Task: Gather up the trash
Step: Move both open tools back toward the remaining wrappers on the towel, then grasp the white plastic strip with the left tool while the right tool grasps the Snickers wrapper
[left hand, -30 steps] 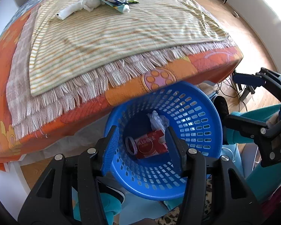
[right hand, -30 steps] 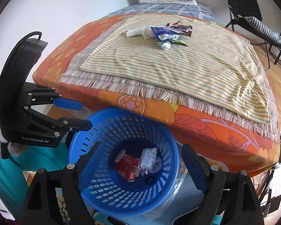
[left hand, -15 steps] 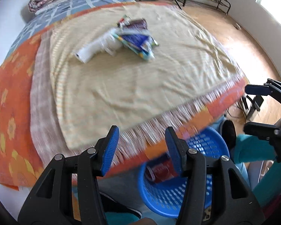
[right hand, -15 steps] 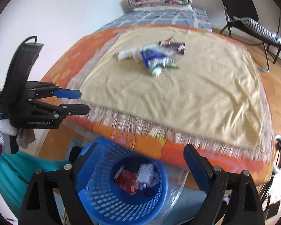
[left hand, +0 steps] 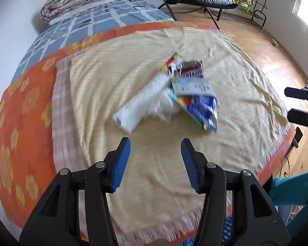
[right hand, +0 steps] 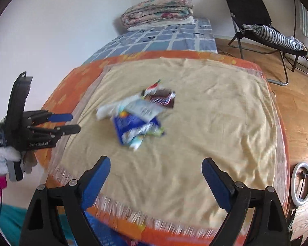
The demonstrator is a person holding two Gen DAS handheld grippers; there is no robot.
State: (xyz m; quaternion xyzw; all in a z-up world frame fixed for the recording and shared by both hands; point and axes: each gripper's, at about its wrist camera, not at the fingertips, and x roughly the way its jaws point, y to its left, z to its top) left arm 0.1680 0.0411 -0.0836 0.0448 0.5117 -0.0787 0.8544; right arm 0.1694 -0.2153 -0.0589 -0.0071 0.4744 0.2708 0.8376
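A pile of trash lies mid-bed on the yellow striped blanket [left hand: 154,174]: a white wrapper [left hand: 141,104], a blue snack bag [left hand: 199,108] and a dark wrapper [left hand: 191,69]. The right wrist view shows the same blue bag [right hand: 133,127] and dark wrapper [right hand: 162,98]. My left gripper [left hand: 155,143] hovers short of the pile, open and holding nothing. My right gripper [right hand: 156,161] is open wide over the blanket's near part, also with nothing in it. Only a sliver of the blue basket [left hand: 225,229] shows below the bed's edge.
A folded quilt [right hand: 158,10] lies at the head of the bed on a blue checked sheet. A black folding chair [right hand: 256,20] with striped fabric stands on the wooden floor to the right. A white ring light [right hand: 300,184] sits on the floor by the bed's corner.
Both grippers have risen from over the blue basket and moved out over the bed toward the trash pile. The basket has slipped to the bottom edge of both views.
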